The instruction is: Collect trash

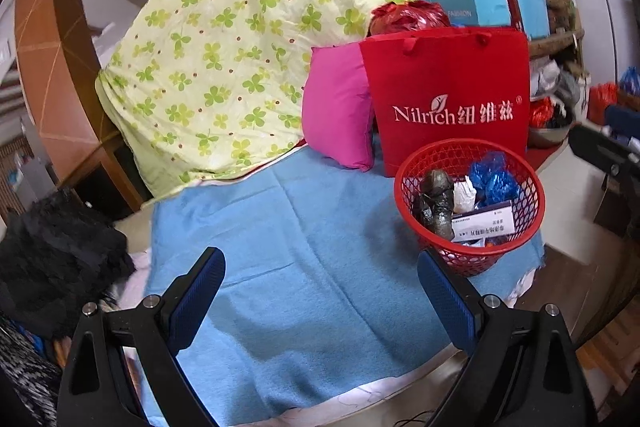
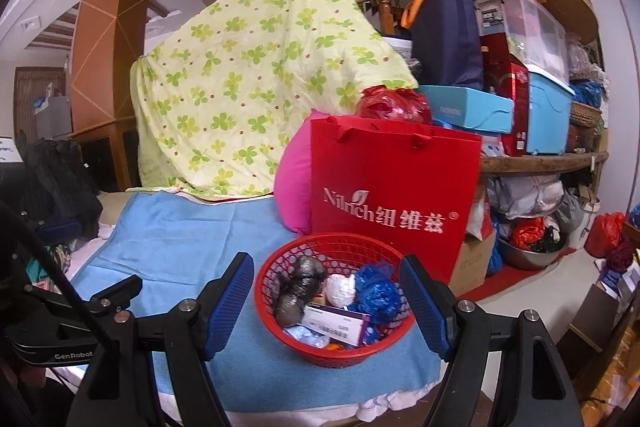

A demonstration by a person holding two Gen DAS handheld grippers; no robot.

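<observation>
A red plastic basket (image 1: pixel 520 247) (image 2: pixel 280 323) stands on a blue towel (image 1: pixel 304 251) (image 2: pixel 180 251). It holds a crumpled grey-black bag (image 1: pixel 436 203) (image 2: pixel 298 287), a white wad (image 1: pixel 464 193) (image 2: pixel 339 289), blue plastic (image 1: pixel 494 179) (image 2: pixel 378 293) and a small white-purple box (image 1: pixel 482 223) (image 2: pixel 334 323). My left gripper (image 1: pixel 320 287) is open and empty over the towel, left of the basket. My right gripper (image 2: pixel 326 301) is open and empty, its fingers either side of the basket's near rim. The left gripper's body (image 2: pixel 68 311) shows at the left of the right wrist view.
A red Nilrich bag (image 1: pixel 448 99) (image 2: pixel 390 195) stands behind the basket, with a pink cushion (image 1: pixel 336 107) (image 2: pixel 292 183) and a clover-print quilt (image 1: pixel 224 59) (image 2: pixel 248 79) to its left. Stacked boxes and bins (image 2: pixel 520 87) fill shelves at right. Dark clothing (image 1: pixel 56 259) lies at left.
</observation>
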